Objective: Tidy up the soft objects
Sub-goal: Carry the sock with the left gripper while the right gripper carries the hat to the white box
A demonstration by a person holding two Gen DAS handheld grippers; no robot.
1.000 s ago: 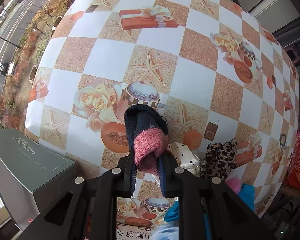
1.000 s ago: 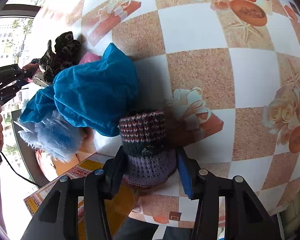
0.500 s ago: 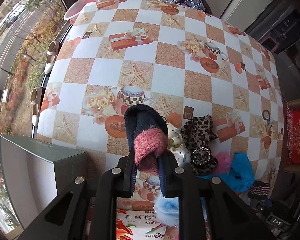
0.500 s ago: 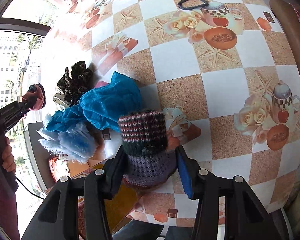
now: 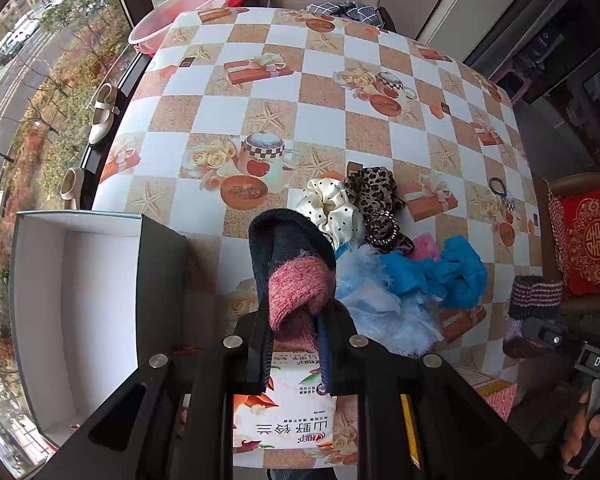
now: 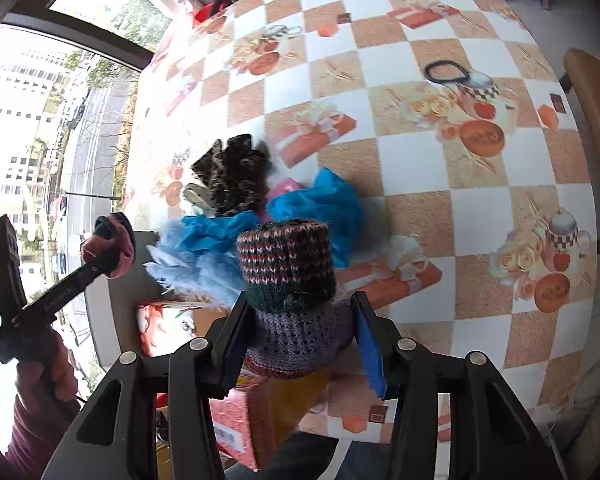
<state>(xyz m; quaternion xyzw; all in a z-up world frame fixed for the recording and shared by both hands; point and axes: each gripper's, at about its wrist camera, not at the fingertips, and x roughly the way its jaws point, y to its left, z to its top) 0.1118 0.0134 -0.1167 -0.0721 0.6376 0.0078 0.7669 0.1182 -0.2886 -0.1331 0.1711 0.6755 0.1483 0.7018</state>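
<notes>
My left gripper (image 5: 294, 316) is shut on a navy and pink sock (image 5: 292, 256), held high above the table; it also shows in the right wrist view (image 6: 110, 246). My right gripper (image 6: 300, 320) is shut on a striped knitted piece (image 6: 288, 276), also seen in the left wrist view (image 5: 534, 300). On the table lie a cream dotted scrunchie (image 5: 332, 208), a leopard scrunchie (image 5: 376, 196), a blue cloth (image 5: 448, 272), a light blue fluffy item (image 5: 380, 304) and a pink item (image 5: 424, 245).
An open dark box with a white inside (image 5: 80, 304) stands at the left. A printed carton (image 5: 292, 420) lies under my left gripper. A black hair tie (image 6: 446, 71) lies far on the checked tablecloth (image 5: 284, 92). A chair with a red cushion (image 5: 592, 240) stands at the right.
Both grippers have risen and pulled back from the table with their items. More of the table, the pile and the open box has come into view.
</notes>
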